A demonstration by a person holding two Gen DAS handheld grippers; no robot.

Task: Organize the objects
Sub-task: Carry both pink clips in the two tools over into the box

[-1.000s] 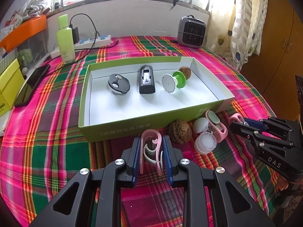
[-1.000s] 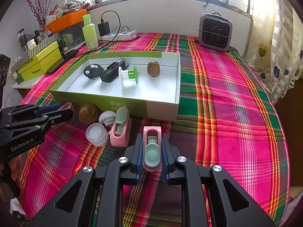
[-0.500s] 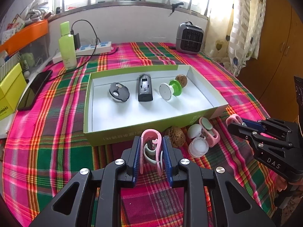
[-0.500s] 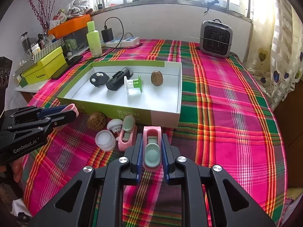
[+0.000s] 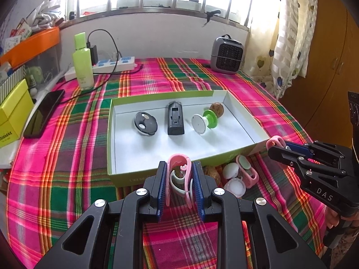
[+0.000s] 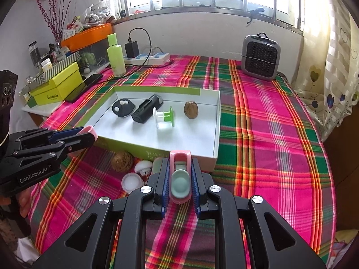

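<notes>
My left gripper is shut on a pink clip with a white spring, held above the cloth just in front of the green box. My right gripper is shut on a pink clip with a grey-green pad, also lifted near the box's front wall. Inside the box lie a black round piece, a black block, a green-and-white spool and a walnut. On the cloth before the box rest another walnut, a white plug, a white lid and a third pink clip.
A plaid cloth covers the table. At the back stand a green bottle, a power strip with charger and a small grey heater. A phone and yellow boxes sit at the left edge. A curtain hangs at the right.
Both grippers have risen with their pink clips, so the box and the loose pieces sit lower and smaller in each view. Nothing was let go or picked up.
</notes>
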